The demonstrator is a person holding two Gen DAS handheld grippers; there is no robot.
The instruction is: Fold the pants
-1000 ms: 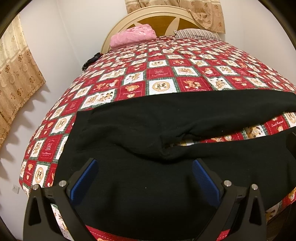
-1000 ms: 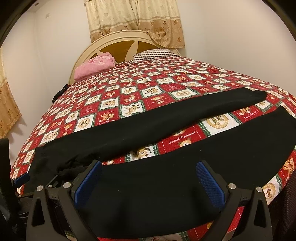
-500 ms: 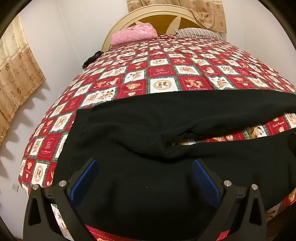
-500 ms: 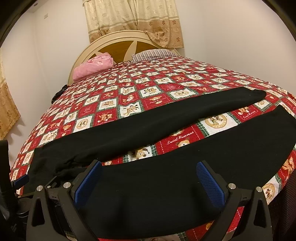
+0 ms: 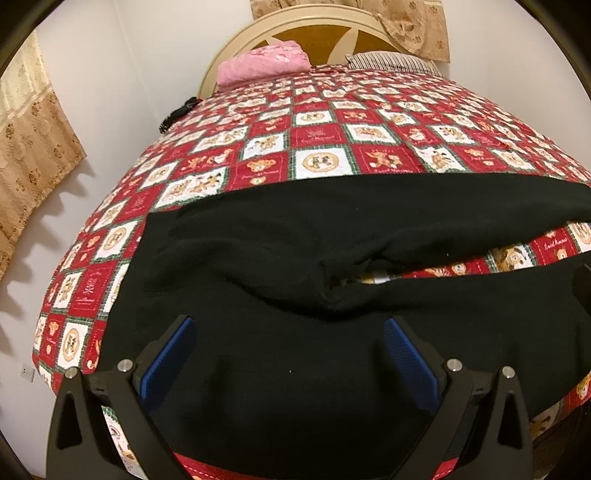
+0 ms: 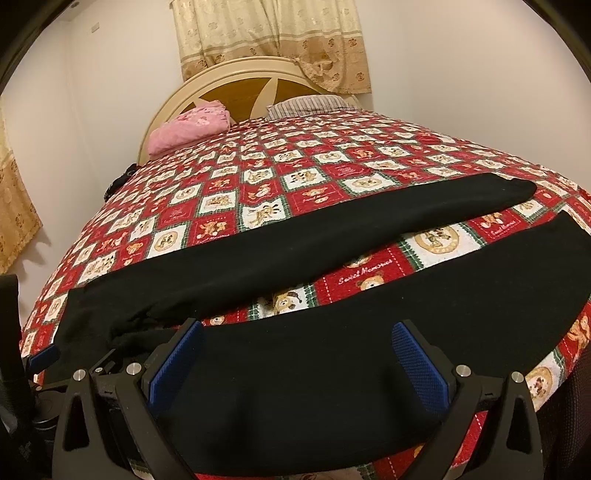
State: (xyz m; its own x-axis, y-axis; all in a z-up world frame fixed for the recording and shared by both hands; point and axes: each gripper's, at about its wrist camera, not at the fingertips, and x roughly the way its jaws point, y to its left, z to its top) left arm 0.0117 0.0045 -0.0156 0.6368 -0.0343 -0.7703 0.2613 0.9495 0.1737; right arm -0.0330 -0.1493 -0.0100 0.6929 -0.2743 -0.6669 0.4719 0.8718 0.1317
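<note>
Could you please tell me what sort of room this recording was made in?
Most likely a home bedroom: a bed with a quilted bear-print bedspread, a curved wooden headboard, and patterned curtains behind it.

both wrist cams low, near bed foot | face headboard

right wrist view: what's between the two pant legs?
Only bare red patchwork bedspread shows in the gap between the far leg and near leg of the black pants, clearest in the right wrist view.

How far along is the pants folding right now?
Done: the black pants lie spread flat on the bed quilt, legs apart. In hand: nothing; the left hand-held gripper and right hand-held gripper are both open above the near leg. Left: every fold.
</note>
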